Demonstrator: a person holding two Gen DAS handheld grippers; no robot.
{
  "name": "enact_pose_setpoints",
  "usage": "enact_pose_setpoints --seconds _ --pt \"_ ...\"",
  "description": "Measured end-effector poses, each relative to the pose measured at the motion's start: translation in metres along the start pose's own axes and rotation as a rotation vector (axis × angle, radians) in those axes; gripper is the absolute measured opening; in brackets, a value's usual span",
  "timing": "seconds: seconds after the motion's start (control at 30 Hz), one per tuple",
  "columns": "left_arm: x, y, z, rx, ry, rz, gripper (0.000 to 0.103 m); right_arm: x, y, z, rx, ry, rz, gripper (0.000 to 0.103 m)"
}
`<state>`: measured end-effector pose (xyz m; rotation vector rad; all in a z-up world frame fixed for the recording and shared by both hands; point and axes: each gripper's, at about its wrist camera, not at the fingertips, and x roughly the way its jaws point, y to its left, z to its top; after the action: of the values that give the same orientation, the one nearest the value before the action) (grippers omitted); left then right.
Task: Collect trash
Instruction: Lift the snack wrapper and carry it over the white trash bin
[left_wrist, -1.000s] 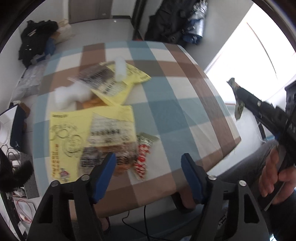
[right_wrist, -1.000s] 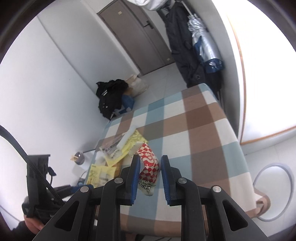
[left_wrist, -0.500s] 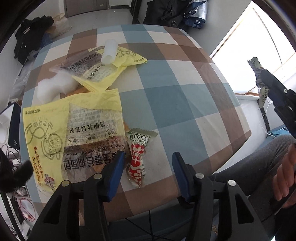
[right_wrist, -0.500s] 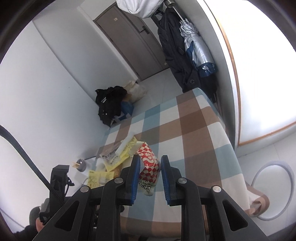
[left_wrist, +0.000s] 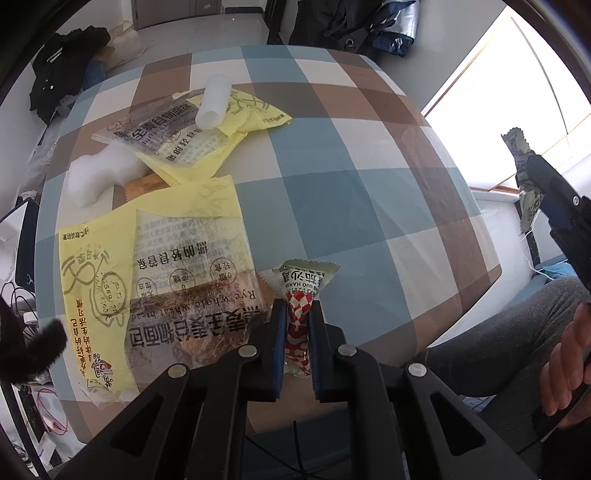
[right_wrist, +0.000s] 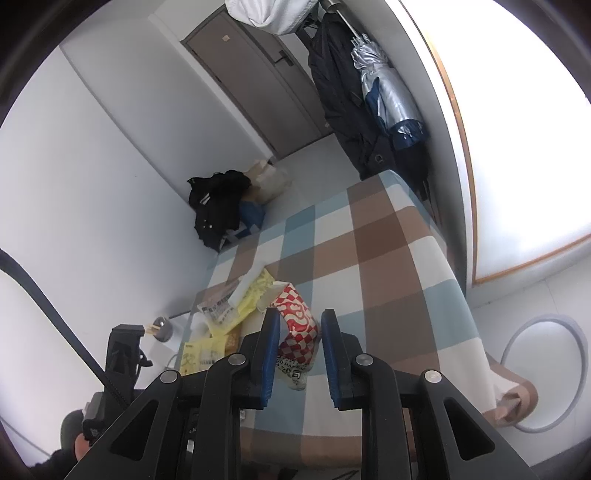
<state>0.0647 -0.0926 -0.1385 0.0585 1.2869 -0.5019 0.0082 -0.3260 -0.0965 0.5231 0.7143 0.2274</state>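
The checked blue, brown and white cloth-covered tabletop (left_wrist: 369, 192) fills most of the left wrist view, and its near edge at the bottom of the frame is the first hazard: anything dragged toward that edge may slide off to the floor. In the left half of the frame lies the large yellow and clear plastic bread bag (left_wrist: 155, 280), its crumpled corner just beside the left tongs (left_wrist: 297, 328); if that film is snagged, the bag could come up with the grab or be swept over the edge. At upper centre a second yellow bread bag (left_wrist: 207, 144) carries a white plastic cup lying on its side (left_wrist: 214, 101), which would likely roll if the bag were disturbed. The left tongs are drawn narrow on the red-and-white checked snack wrapper (left_wrist: 301, 299) at lower centre, gripping only its thin twisted waist, so the slick film could slip out on lifting. In the right wrist view the right tongs (right_wrist: 297, 347) hold another red-and-white checked snack wrapper (right_wrist: 297, 328) loosely, the gap looking wider than the wrapper; it might drop.
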Motion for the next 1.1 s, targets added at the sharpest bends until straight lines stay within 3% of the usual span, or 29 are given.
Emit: enact_pose_setpoints --seconds 0.37,0.67,0.87,1.1 --pt "-0.024 0.011 -0.002 -0.047 -0.070 -0.063 0.007 -0.003 0.007 -0.005 -0.030 0.000 -0.005 0.022" --pt "-0.053 0.016 -0.001 -0.095 -0.173 -0.114 0.007 -0.009 0.013 -0.006 -0.040 0.000 -0.023 0.022" --pt "-0.079 0.020 0.003 -0.127 -0.272 -0.134 0.007 -0.031 0.027 0.002 -0.067 -0.029 -0.024 0.022" --pt "-0.117 -0.001 0.015 -0.076 -0.384 -0.152 0.007 -0.076 0.058 0.029 -0.133 -0.095 0.005 0.022"
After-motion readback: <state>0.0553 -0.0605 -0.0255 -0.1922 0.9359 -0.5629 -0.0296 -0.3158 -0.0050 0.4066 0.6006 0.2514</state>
